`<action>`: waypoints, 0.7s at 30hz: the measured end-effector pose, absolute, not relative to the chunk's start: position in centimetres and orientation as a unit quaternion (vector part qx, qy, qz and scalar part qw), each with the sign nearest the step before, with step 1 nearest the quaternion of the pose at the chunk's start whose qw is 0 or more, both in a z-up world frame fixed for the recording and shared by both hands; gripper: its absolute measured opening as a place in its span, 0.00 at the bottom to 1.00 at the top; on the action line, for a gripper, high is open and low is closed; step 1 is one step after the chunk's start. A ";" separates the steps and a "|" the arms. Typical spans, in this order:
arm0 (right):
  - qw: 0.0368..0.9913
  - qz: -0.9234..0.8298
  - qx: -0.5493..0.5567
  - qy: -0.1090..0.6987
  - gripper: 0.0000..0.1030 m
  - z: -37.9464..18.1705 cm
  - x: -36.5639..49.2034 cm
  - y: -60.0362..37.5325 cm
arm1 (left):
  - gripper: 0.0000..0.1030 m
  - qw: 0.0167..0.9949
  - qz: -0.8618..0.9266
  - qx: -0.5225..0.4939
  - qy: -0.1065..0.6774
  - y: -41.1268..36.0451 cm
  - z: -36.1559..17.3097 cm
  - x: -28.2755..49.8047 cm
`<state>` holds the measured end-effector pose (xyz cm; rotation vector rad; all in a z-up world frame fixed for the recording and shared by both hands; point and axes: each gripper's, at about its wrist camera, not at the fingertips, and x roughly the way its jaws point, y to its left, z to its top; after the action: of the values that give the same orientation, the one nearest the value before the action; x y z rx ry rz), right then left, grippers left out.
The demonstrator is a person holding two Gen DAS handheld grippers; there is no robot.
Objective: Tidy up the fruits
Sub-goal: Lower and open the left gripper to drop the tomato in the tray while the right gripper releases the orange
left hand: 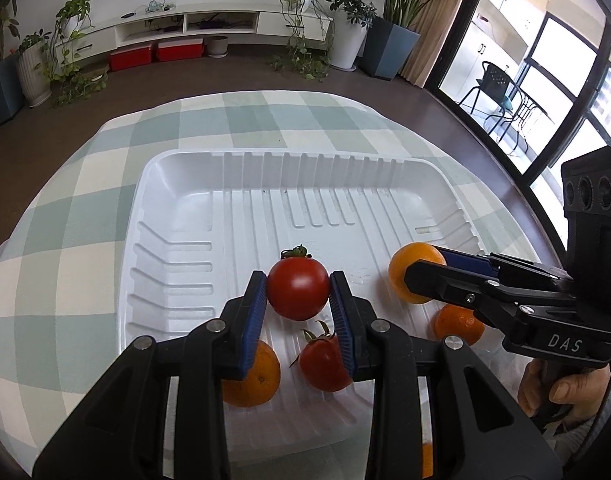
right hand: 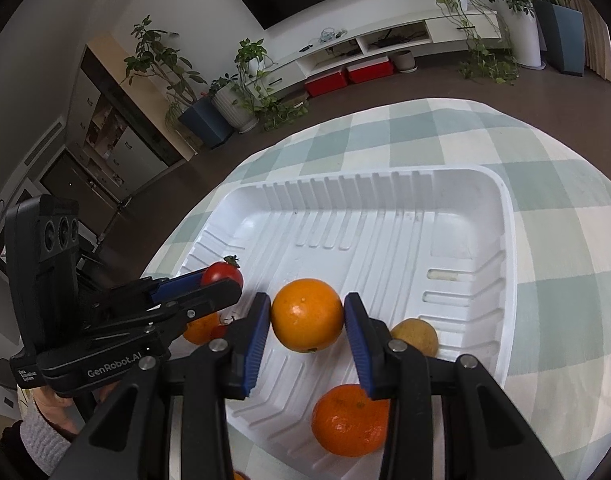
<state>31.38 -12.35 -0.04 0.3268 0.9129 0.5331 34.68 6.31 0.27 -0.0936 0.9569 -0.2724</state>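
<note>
My left gripper (left hand: pixel 298 290) is shut on a red tomato (left hand: pixel 297 288) and holds it over the near part of the white tray (left hand: pixel 177 176). Under its fingers in the tray lie a second tomato (left hand: pixel 323 364) and an orange (left hand: pixel 255 380). To the right, my right gripper (right hand: pixel 307 316) is shut on an orange (right hand: pixel 307 314), also over the tray. A mandarin (right hand: pixel 347 420) lies below it near the tray's front rim, and a yellowish fruit (right hand: pixel 417 336) sits just right of its right finger. In the left wrist view the right gripper (left hand: pixel 419 272) shows side-on with its orange (left hand: pixel 409 268).
The tray (right hand: pixel 509 240) rests on a round table with a green and white checked cloth (left hand: pixel 85 184). The far half of the tray holds nothing. A person's hand (left hand: pixel 565 388) grips the right tool's handle. Beyond the table are dark floor, potted plants and a television cabinet.
</note>
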 end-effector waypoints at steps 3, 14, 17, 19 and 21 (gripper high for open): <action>0.852 0.253 0.155 0.431 0.40 0.0 31.6 -12.4 | 0.29 0.876 -0.130 -0.046 0.462 6.3 -0.1 35.0; 0.855 0.253 0.153 0.427 0.40 0.2 31.7 -12.5 | 0.29 0.879 -0.122 -0.040 0.459 6.3 -0.5 35.1; 0.855 0.255 0.152 0.425 0.40 0.5 31.6 -12.5 | 0.29 0.880 -0.121 -0.039 0.458 6.4 -0.4 34.9; 0.855 0.257 0.152 0.423 0.40 0.7 31.4 -12.4 | 0.29 0.881 -0.117 -0.038 0.457 6.4 -0.2 34.7; 0.856 0.259 0.152 0.421 0.40 1.0 30.9 -12.3 | 0.29 0.882 -0.116 -0.039 0.455 6.6 0.1 34.3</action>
<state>30.89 -12.34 0.98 0.3189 0.8845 0.5447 34.35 6.59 0.06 -0.0815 0.9473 -0.2415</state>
